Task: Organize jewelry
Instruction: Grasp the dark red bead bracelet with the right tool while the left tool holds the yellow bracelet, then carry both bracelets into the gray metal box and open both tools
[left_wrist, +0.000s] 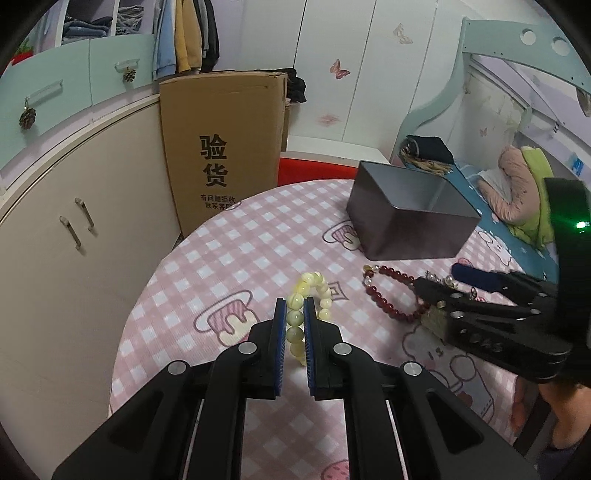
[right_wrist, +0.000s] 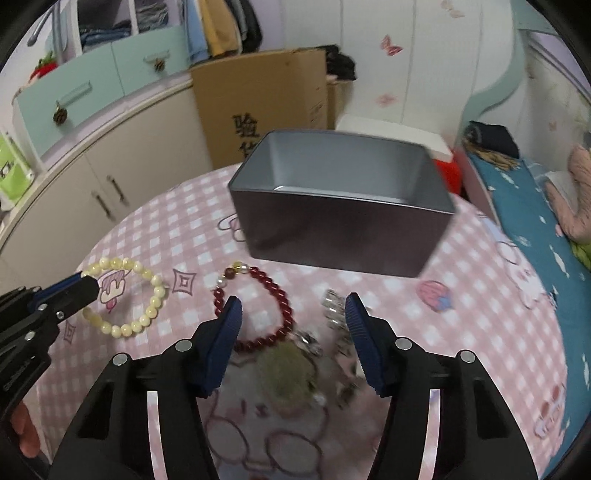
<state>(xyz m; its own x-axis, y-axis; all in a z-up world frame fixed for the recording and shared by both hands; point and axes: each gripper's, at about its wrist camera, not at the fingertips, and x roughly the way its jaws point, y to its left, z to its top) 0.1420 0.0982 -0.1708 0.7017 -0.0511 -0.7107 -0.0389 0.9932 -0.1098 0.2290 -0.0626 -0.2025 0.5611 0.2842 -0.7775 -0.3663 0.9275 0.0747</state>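
A pale yellow bead bracelet (left_wrist: 317, 291) lies on the pink checked tablecloth (left_wrist: 236, 258). My left gripper (left_wrist: 295, 306) is closed around its near side, beads squeezed between the blue pads; the bracelet also shows in the right wrist view (right_wrist: 147, 314). A dark red bead bracelet (right_wrist: 273, 295) lies to its right, with a silver chain piece (right_wrist: 334, 314) and an olive fuzzy pendant (right_wrist: 288, 373) beside it. My right gripper (right_wrist: 293, 306) is open just above these, touching none. An open grey metal box (right_wrist: 343, 206) stands behind them, empty.
A tall cardboard box (left_wrist: 221, 147) stands behind the table beside cream cabinets (left_wrist: 74, 240). A bed with a blue sheet (right_wrist: 528, 206) is on the right. The round table's edge curves close on the left (left_wrist: 122, 325).
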